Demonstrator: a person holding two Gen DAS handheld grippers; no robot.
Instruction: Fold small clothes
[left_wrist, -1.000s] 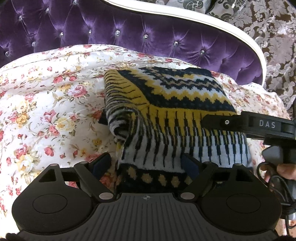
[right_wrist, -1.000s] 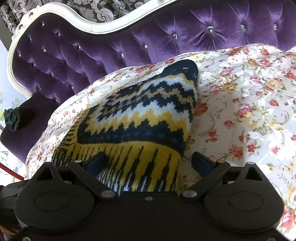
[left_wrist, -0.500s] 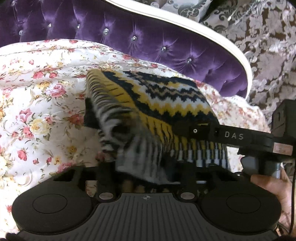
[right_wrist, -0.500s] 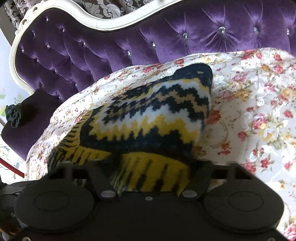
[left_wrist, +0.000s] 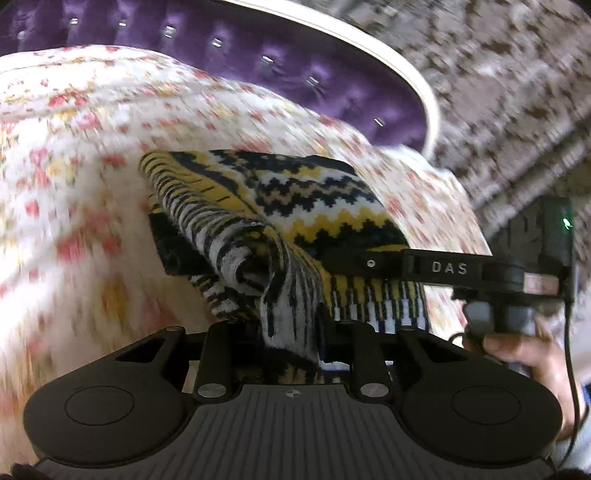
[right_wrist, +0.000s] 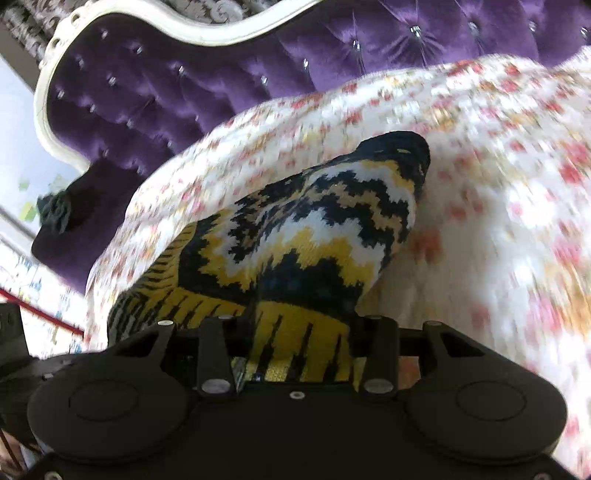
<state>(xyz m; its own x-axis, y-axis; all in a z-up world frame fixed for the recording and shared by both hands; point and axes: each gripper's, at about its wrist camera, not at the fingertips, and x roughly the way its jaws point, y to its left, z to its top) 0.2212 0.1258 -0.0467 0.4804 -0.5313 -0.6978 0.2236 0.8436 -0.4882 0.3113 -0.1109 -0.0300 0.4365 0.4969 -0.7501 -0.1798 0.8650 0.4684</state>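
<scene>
Floral bedspread (left_wrist: 74, 184); sweater (left_wrist: 314, 199) lengthwise toward purple headboard (right_wrist: 184, 92), near hem in both closing hand-held grippers.

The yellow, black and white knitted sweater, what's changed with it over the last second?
Both grippers, open a second ago, have pinched the near edge of the yellow, black and white knitted sweater. The left gripper and right gripper are closing on that edge and lifting it off the floral bedsheet, so the knit now bunches and hangs. The sweater's far end and the purple tufted headboard are unchanged.
</scene>
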